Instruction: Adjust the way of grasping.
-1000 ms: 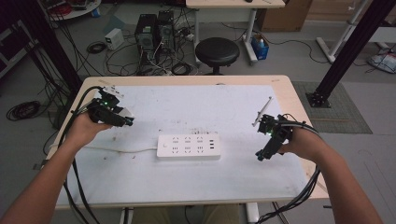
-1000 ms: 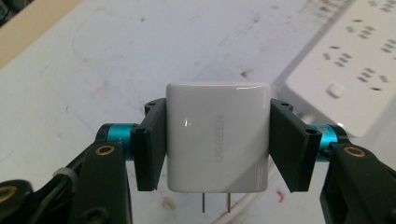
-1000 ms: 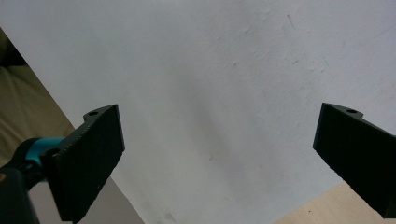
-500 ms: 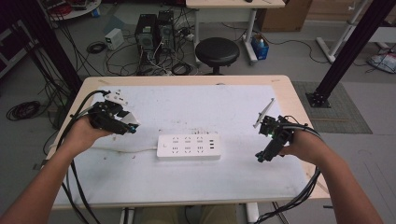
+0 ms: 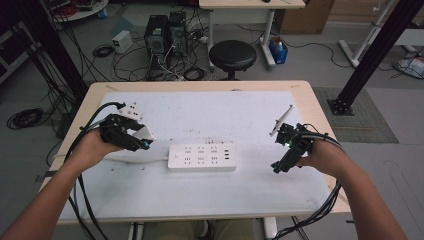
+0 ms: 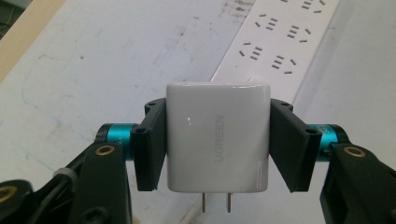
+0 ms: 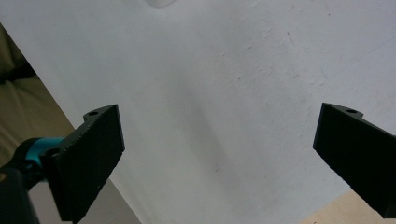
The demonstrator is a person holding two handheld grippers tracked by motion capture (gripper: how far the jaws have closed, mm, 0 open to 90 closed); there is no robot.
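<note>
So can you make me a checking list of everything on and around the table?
Surface: white mat over a wooden table, scuffed.
Job's things: white square UGREEN charger plug, prongs toward the camera; long white power strip lying flat mid-table.
Clutter: nothing seen.
Grippers: left tool shut on the charger; right tool open, holding nothing, over bare mat.
Cables: black cables trail from both tools; the strip's white cord runs left.
Surroundings: black round stool, computer towers, tangled floor wires, black frame legs.
</note>
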